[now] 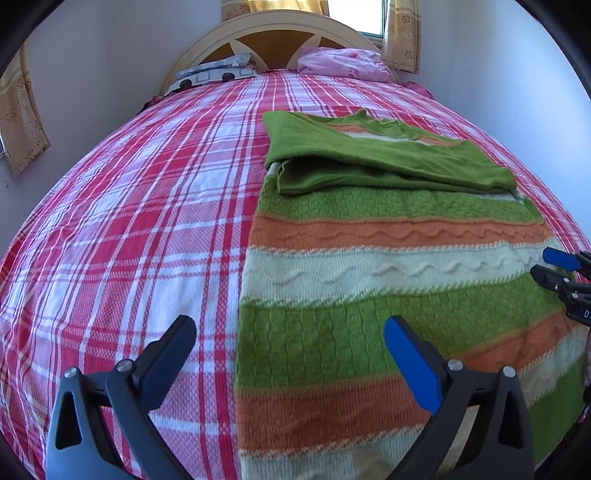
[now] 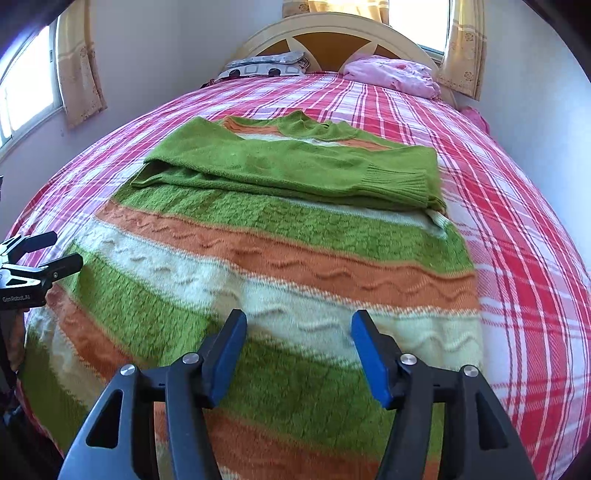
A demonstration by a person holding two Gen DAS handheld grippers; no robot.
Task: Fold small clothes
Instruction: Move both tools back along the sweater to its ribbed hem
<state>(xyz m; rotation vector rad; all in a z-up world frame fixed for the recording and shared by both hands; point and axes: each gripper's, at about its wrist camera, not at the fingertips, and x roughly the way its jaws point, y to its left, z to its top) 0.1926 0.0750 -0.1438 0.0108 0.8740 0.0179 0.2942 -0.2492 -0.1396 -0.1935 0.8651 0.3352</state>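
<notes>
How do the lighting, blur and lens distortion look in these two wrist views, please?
Left wrist view: the fisheye bulges the red plaid bedspread into a dome, the window is blown out, and the near stripes of the green, orange and cream knitted sweater are soft. Right wrist view: the same bulge, glaring windows behind the yellow curtains, and blurred near knit.

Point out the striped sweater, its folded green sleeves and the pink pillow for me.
striped sweater (image 2: 332,269): right wrist view, on an orange band.
folded green sleeves (image 2: 295,166): right wrist view, mid-sleeve.
pink pillow (image 1: 340,62): left wrist view, its centre.
</notes>
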